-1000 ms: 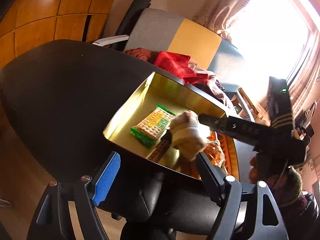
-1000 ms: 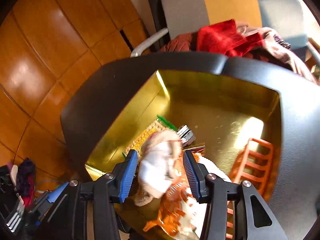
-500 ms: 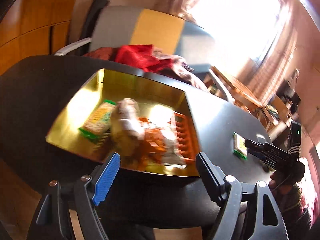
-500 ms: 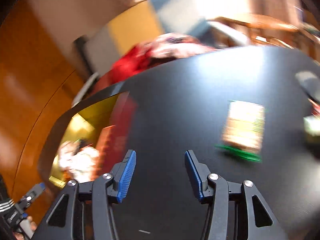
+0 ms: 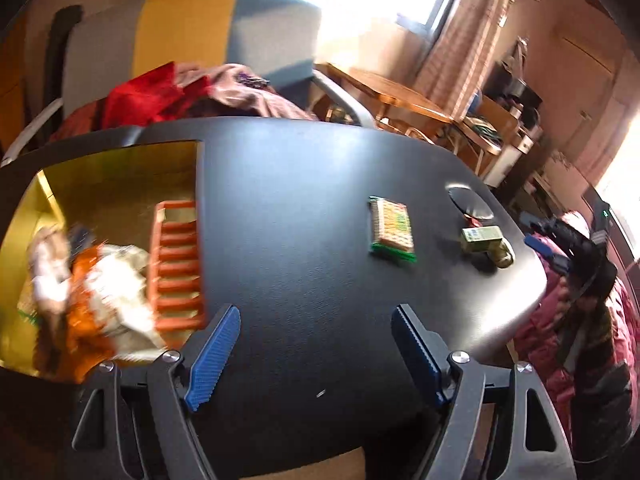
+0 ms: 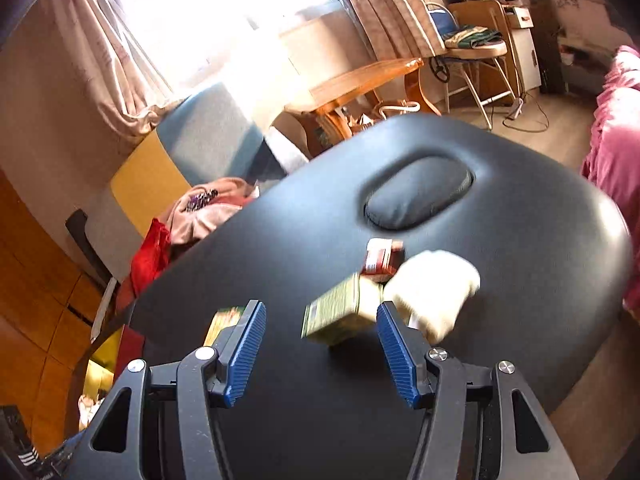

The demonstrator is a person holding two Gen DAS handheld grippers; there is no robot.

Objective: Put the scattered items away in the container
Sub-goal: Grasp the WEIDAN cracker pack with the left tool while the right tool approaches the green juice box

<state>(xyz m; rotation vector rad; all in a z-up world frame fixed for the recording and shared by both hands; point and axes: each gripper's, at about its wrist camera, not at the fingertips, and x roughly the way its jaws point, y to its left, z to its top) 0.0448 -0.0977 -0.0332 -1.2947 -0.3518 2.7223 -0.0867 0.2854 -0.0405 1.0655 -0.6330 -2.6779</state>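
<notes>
At far left in the left wrist view, a gold-lined rectangular container is seen set on the black padded tabletop. Inside it an orange slatted plastic rack lies along the right wall, with an orange-and-white crinkled snack bag beside it and a pale wrapped bundle further left; blur hides finer detail. The left tongs are held wide over bare tabletop, nothing between the blue ribbed pads.

Further right, a green-edged packet of crackers lies flat on the tabletop, well apart from the container. Near the right edge a small olive-green carton is noted just beside a dark oval recess.

In the right wrist view, the right tongs are opening; the olive-green carton sits ahead of the tips, not pressed by either pad. A white rounded soft object touches the carton's right side, and a small red-labelled box lies just behind. The cracker packet is partly hidden behind the left finger.
</notes>
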